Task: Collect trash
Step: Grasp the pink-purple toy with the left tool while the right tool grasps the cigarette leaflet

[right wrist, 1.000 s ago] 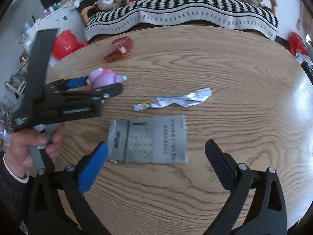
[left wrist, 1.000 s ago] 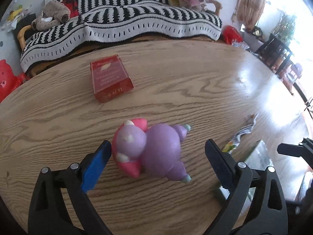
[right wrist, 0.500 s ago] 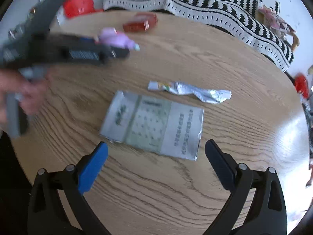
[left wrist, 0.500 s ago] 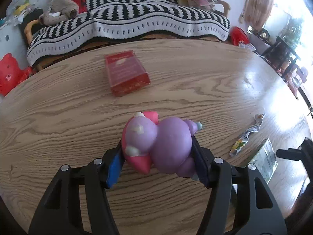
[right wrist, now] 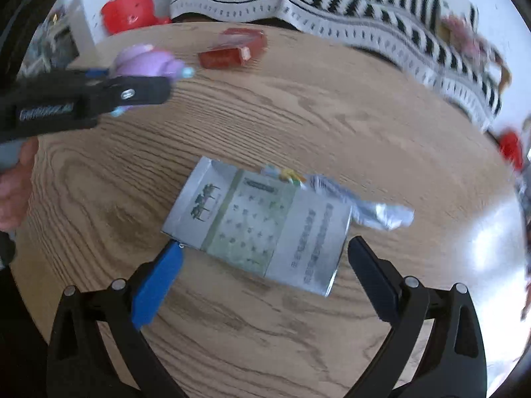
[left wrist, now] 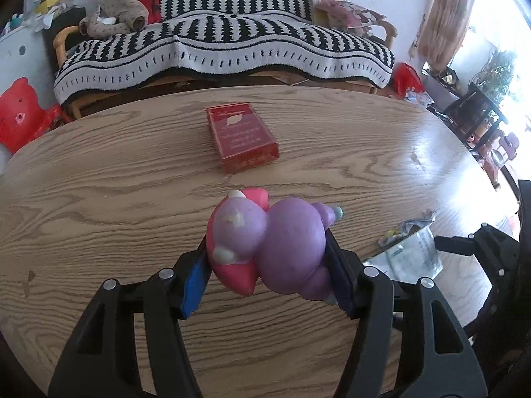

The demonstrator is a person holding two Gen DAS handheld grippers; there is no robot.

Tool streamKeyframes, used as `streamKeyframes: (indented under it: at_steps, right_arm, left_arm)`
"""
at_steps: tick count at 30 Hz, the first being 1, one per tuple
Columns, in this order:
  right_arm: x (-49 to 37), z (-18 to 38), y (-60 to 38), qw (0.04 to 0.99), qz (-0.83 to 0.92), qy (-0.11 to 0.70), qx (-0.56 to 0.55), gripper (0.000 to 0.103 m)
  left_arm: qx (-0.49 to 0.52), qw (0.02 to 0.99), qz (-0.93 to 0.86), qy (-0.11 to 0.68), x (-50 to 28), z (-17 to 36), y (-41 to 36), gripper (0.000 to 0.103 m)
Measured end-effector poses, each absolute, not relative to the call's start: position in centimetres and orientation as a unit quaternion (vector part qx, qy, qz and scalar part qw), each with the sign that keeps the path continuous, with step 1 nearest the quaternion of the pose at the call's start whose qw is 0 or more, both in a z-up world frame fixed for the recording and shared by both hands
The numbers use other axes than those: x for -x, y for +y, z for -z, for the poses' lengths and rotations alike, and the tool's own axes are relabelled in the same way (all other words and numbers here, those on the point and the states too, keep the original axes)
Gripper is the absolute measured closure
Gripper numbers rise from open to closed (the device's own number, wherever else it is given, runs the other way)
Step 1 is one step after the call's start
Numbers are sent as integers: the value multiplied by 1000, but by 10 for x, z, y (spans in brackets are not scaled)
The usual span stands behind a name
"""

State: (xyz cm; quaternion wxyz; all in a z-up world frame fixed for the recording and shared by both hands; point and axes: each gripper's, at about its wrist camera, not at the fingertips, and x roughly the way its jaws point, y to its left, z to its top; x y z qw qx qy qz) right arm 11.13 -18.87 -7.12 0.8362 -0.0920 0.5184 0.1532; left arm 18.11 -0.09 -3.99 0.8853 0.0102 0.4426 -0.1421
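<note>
Toy (left wrist: pixel 268 248) pinched in left tongs (left wrist: pixel 265 277) — tilted down over table (left wrist: pixel 99 199).

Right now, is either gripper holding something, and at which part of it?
The left gripper holds the purple toy, pads on its two sides. The right gripper is open above the silver packet, holding nothing.
</note>
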Motion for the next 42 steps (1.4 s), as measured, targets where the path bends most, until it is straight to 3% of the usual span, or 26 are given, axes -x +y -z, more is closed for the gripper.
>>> streamKeyframes:
  at_steps: [8,14,22,24,26,29,42]
  right_arm:
    - [-97,64,-178,810,-256,527,2,6]
    - [-84,54,-153,821,-260,495,116,6]
    - [-118,75,-149,824,-237,502,115,6]
    - [-121,76,-145,824,-246,497,113,10]
    - [-117,73,-136,828,-245,488,132,33]
    - [-112,69,-134,826,-253,489,119,40]
    - [-78,29,-189,863,-193,462,69,42]
  left_arm:
    - [24,891,117,438,-186,32,27,42]
    - [43,895,109,431,-181,23,46,42]
    - [47,895,104,432,-178,22,52,42]
    - [47,895,103,432,-178,22,53,42]
    - [46,894,101,434,-179,23,53,42]
    - [46,894,100,434,-178,22,52,42]
    - [29,897,124,423,-164,7,16,42]
